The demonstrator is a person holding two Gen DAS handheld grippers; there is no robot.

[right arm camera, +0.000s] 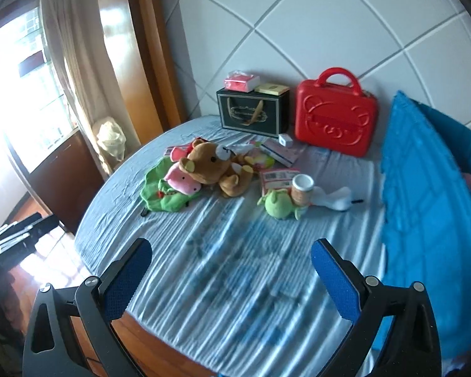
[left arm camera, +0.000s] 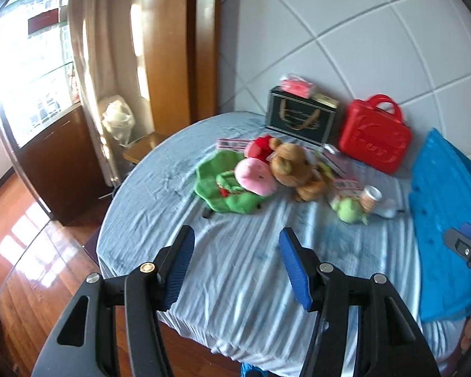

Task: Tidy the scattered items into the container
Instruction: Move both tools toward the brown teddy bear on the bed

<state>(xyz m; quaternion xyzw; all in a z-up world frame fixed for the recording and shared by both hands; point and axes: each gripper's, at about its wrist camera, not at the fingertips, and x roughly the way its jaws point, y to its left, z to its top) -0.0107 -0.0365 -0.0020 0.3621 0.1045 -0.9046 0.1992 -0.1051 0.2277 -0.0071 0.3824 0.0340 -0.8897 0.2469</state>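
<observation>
Soft toys lie scattered mid-bed: a brown bear (left arm camera: 290,165) (right arm camera: 208,163), a pink pig (left arm camera: 254,176) (right arm camera: 183,180), a green plush pouch (left arm camera: 223,188) (right arm camera: 161,193) and a small green frog (left arm camera: 348,209) (right arm camera: 279,204). A white-lidded jar (left arm camera: 370,198) (right arm camera: 301,188) stands beside the frog among paper packets (right arm camera: 276,179). A blue plastic container (left arm camera: 439,213) (right arm camera: 424,188) stands tilted at the right. My left gripper (left arm camera: 237,254) hovers open and empty over the near bed. My right gripper (right arm camera: 232,270) is also open and empty; part of it (left arm camera: 464,243) shows at the left wrist view's right edge.
A red carry case (left arm camera: 373,135) (right arm camera: 334,116) and a black box (left arm camera: 301,117) (right arm camera: 252,111) with small packs on top stand against the padded headboard. A person's fingers (right arm camera: 469,180) rest on the container's edge. Wooden floor, a cabinet and a curtain lie left of the bed (right arm camera: 235,282).
</observation>
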